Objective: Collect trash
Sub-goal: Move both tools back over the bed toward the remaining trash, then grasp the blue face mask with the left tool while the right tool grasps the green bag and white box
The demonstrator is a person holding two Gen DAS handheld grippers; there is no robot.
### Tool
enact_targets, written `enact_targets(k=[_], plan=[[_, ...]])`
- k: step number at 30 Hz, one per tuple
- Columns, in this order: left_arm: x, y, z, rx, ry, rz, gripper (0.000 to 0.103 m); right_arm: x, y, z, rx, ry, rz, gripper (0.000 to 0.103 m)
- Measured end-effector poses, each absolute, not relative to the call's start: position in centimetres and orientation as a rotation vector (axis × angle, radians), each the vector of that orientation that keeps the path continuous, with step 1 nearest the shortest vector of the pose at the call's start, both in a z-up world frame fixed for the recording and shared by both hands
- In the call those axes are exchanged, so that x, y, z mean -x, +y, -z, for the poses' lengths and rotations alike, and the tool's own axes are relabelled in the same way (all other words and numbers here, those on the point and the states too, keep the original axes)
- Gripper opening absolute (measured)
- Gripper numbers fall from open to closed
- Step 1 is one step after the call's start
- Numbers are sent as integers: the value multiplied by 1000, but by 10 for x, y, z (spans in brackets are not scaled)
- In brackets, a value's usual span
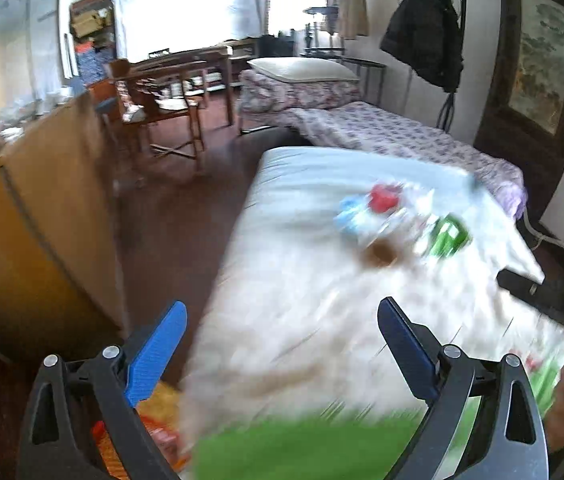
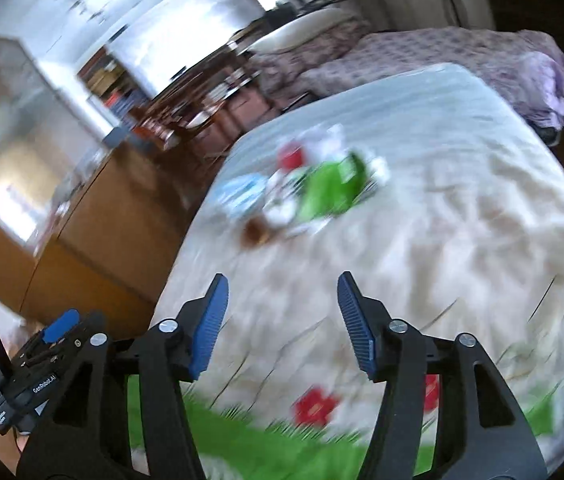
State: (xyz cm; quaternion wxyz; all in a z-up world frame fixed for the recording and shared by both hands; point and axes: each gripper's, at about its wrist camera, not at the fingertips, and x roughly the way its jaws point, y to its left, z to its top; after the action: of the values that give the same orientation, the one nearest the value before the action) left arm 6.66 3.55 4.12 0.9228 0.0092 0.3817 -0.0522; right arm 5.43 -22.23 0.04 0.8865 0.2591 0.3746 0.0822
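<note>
A small pile of trash lies on the bed's white cover point(image 1: 302, 320), blurred in both views. It holds a red piece point(image 1: 382, 196), a green wrapper point(image 1: 448, 236), a blue-and-white packet point(image 1: 352, 214) and a brown piece point(image 1: 380, 254). My left gripper point(image 1: 282, 304) is open wide over the bed's near part, well short of the pile, with nothing between its fingers. My right gripper point(image 2: 282, 276) is also open and empty. It points at the same pile: green wrapper point(image 2: 332, 188), red piece point(image 2: 292, 158), brown piece point(image 2: 255, 232).
A wooden cabinet point(image 1: 41, 220) stands left of the bed across a strip of dark floor. Further back are a chair and table point(image 1: 161, 92) and a second bed with a purple flowered cover point(image 1: 402, 136). Something orange point(image 1: 157, 408) lies by the bed's near corner.
</note>
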Motion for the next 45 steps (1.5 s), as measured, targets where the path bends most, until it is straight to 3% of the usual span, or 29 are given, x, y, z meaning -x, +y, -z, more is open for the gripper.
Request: enact_targets(k=[7,15,17,19,21,22,23,24,31,45], plan=[[-166,-26,-19,9,845,107,95,-88,-255,7,-531,773,-88,61],[-235,-16,38,168,979,76,93,-117,-277,13,-573,808,-77,61],[-241,-13,44,169,987,100,88,-123,-283,19,-635,832,-87,61],[-247,-11,50,204,1009,145,76,-124,-287,21,-667,836,-90,61],[-248,-11,54,236,1037,216,46,-120,-286,19,-667,827,-81,61],[-247,-15,56,228,1047,250,38,-119,-286,18,-659,821,-72,61],[-245,-19,55,206,1043,262,24,-117,-285,18,-656,818,-68,61],[-242,-21,53,192,1031,264,20,-116,-284,18,-657,816,-68,61],[-198,-1,0,276,816,331,19,-117,-278,24,-674,837,-100,61],[-167,-6,-14,247,777,340,20,-163,-273,59,-822,896,-79,62]])
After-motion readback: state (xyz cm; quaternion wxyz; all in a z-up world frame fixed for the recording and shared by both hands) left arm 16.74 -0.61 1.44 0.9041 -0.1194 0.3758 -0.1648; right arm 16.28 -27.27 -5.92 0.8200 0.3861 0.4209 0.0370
